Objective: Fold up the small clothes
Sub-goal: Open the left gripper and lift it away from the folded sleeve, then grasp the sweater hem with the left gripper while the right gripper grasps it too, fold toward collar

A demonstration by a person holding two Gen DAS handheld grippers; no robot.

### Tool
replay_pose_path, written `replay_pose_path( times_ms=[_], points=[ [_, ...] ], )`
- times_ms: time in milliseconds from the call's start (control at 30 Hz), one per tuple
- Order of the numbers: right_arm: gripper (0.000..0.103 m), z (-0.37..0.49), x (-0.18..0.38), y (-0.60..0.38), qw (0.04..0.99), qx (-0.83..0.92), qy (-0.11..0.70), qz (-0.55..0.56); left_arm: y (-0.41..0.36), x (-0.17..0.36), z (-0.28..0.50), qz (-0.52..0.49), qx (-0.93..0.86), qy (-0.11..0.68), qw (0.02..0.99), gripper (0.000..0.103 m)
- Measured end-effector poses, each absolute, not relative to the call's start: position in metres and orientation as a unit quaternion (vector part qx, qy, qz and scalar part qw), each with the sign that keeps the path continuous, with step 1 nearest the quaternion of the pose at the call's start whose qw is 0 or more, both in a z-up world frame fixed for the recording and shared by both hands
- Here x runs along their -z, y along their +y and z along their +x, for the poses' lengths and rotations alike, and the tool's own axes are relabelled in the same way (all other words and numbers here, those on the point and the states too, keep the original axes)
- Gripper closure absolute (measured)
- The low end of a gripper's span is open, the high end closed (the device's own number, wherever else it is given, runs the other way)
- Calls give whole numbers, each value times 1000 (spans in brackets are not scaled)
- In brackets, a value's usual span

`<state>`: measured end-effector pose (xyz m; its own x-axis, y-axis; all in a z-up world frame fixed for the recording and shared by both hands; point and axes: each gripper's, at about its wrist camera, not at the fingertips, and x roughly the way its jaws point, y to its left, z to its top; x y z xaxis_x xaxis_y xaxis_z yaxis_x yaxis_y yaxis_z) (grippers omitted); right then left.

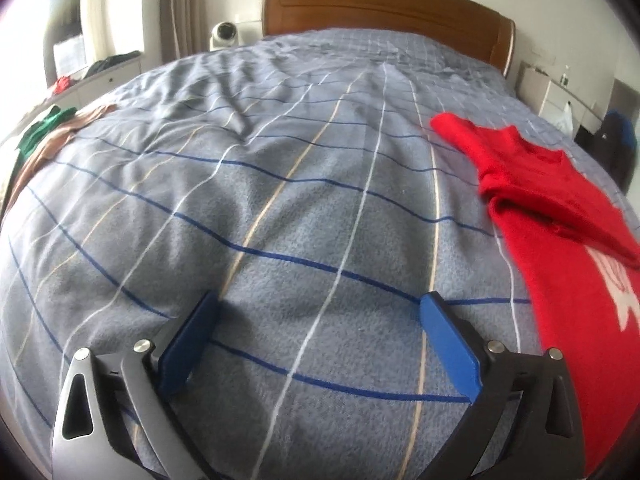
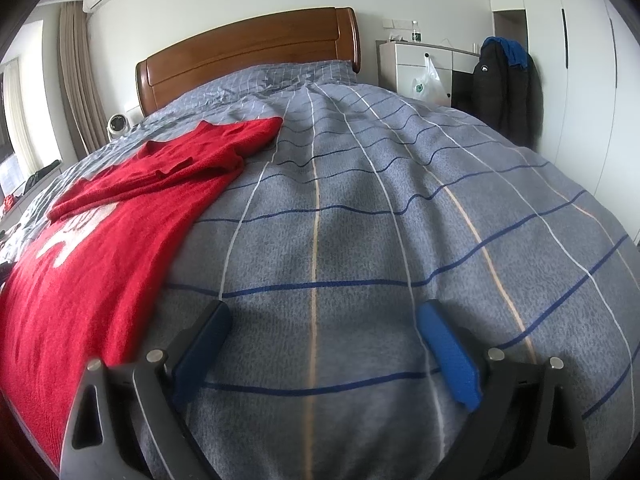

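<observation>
A: What fills the room?

B: A bed under a grey-blue checked duvet (image 1: 280,200), wooden headboard (image 2: 248,52) against the white wall, beige curtain (image 2: 78,76) to one side, white wardrobe (image 2: 576,64) with a dark jacket (image 2: 504,84) hanging by it.

A: And the garment?

B: The red sweater (image 2: 100,232) lies flat on the duvet, one sleeve folded across its chest, between the two grippers.

A: The grippers?

B: The left gripper (image 1: 320,312) and right gripper (image 2: 324,320) both hover over bare duvet, blue pads spread wide, holding nothing.

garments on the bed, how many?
2, maybe more. Red sweater lies between the grippers; a green-and-tan heap sits at the bed's far left edge and may hold several pieces.
</observation>
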<state>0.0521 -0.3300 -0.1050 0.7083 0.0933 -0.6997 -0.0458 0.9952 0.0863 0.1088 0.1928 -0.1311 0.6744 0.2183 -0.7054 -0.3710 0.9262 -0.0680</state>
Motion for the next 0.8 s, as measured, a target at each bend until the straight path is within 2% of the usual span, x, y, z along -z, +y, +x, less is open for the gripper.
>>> replay_pose_path(
  times_ms=[500,633,800],
  points=[
    [8,56,105,-328,921,-36,386,28,191,123,99,-106,-152,383,905,2],
    [8,60,93,-330,902,-50,428,26,184,107,61,-127,-77,392,908,2],
    [8,31,61,-337,878,-125,452,95,145,107,13,-142,20,440,887,2]
  ],
)
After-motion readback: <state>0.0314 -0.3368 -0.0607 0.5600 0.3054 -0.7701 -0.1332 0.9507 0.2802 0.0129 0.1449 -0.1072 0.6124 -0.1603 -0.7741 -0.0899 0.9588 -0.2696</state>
